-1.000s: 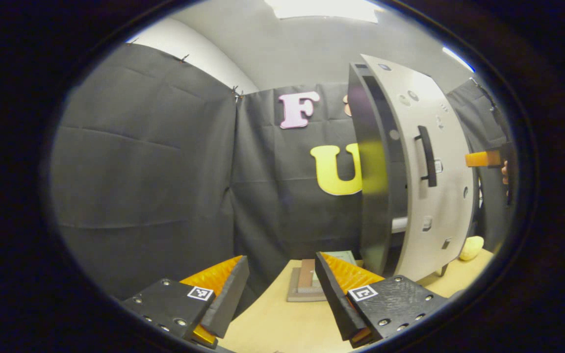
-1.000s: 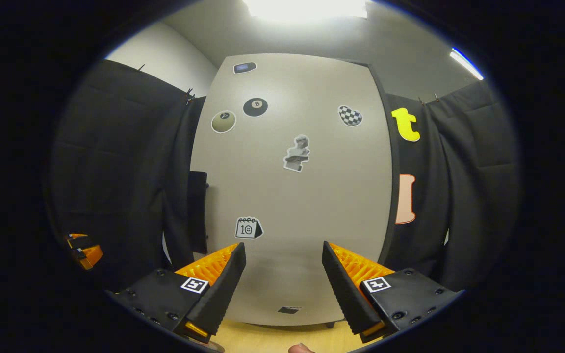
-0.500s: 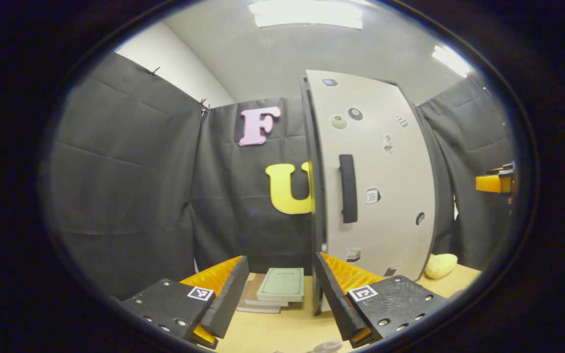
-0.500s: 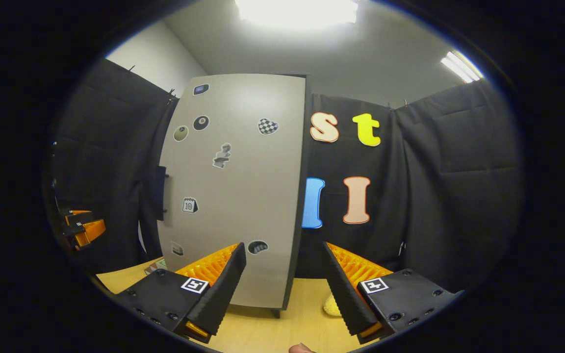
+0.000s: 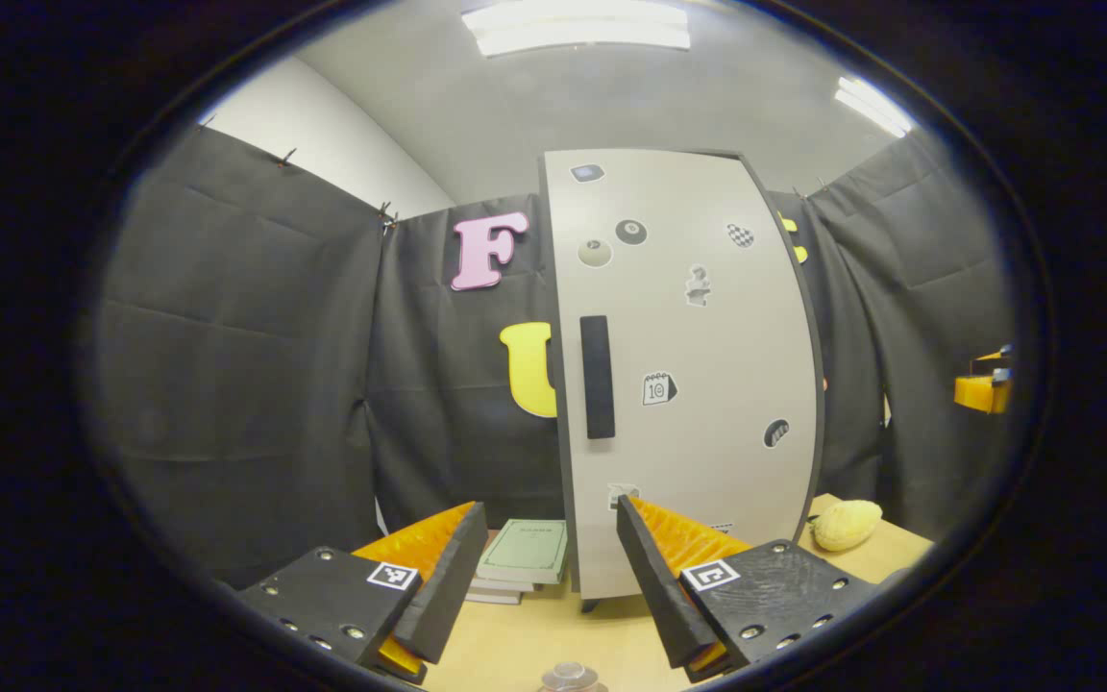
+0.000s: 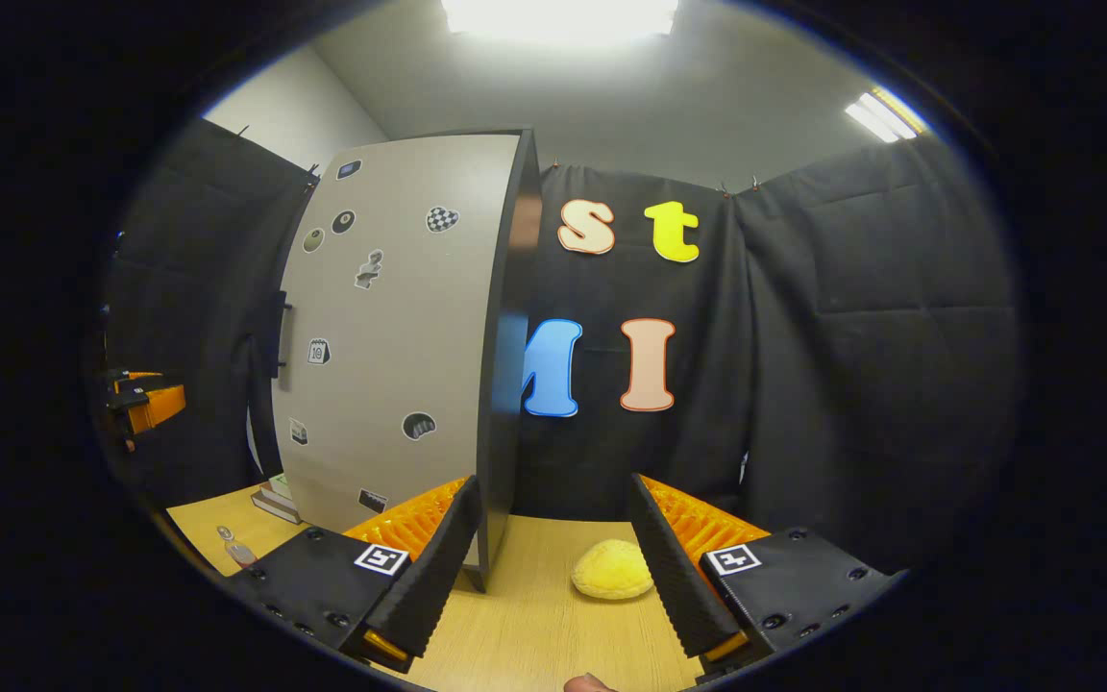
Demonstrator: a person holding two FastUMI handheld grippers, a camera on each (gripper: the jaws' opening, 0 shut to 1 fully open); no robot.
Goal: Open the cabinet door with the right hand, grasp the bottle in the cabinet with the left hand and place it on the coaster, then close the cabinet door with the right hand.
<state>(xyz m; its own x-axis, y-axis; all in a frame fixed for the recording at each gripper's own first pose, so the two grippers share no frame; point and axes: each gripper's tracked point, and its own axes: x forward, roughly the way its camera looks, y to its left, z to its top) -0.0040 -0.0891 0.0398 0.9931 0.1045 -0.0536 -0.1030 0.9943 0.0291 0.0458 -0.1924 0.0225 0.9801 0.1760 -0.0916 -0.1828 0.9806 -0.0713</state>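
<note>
While the cabinet door (image 5: 688,375) stands shut at twelve o'clock in the left gripper view, the left hand-held gripper (image 5: 544,567) is released and grips nothing, with the bottle (image 5: 573,678) top at six o'clock on the tabletop (image 5: 534,644). The right hand-held gripper (image 6: 553,567) is likewise released, with a yellow bun (image 6: 613,581) between its fingers' line of sight and books (image 5: 525,567) at the cabinet's foot.

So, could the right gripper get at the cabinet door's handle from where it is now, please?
Probably yes. The right gripper is open and holds nothing, and the handle sits exposed on the closed door's far left edge; nothing blocks it, though the gripper must swing left past the door face.
</note>
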